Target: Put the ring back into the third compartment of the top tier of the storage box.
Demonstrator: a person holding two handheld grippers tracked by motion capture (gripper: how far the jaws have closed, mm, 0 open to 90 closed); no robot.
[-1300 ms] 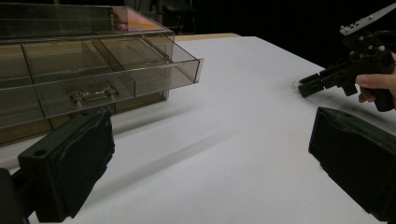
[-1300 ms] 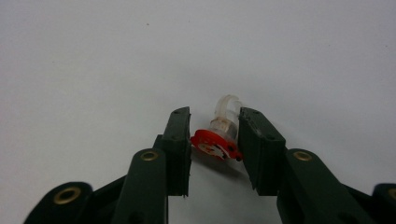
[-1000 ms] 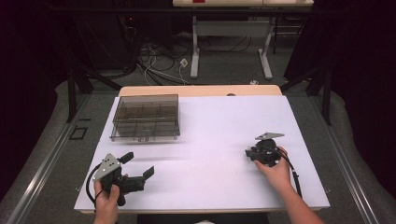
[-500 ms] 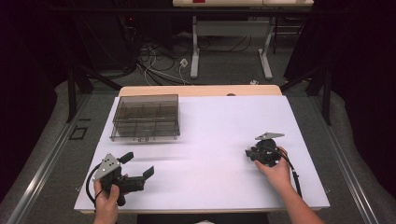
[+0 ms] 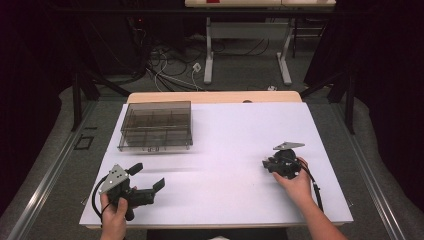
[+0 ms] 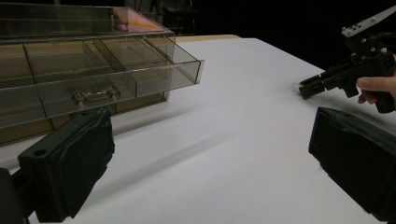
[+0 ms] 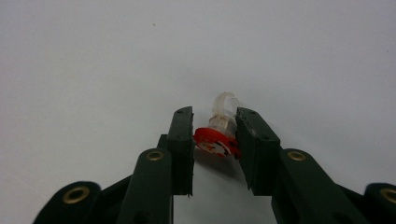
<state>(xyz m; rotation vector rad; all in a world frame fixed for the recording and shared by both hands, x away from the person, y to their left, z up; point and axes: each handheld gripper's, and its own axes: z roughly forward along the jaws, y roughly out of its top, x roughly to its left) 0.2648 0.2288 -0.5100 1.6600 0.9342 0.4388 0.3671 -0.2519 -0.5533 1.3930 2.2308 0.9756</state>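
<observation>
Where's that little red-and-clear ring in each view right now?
High view: hidden under the right tongs, right of centre.
Left gripper view: a clear speck at those tongs' tip, far right.
Right gripper view: the ring, centre, pinched.
Shared landmark: the white table.

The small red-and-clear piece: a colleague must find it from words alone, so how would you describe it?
Start at the white table, then go to its right side, where the person's right hand holds the right tongs. Pinched between their pads sits the small piece, a red disc with a clear plastic loop. It is the one red item, far from the smoky drawer box.
</observation>
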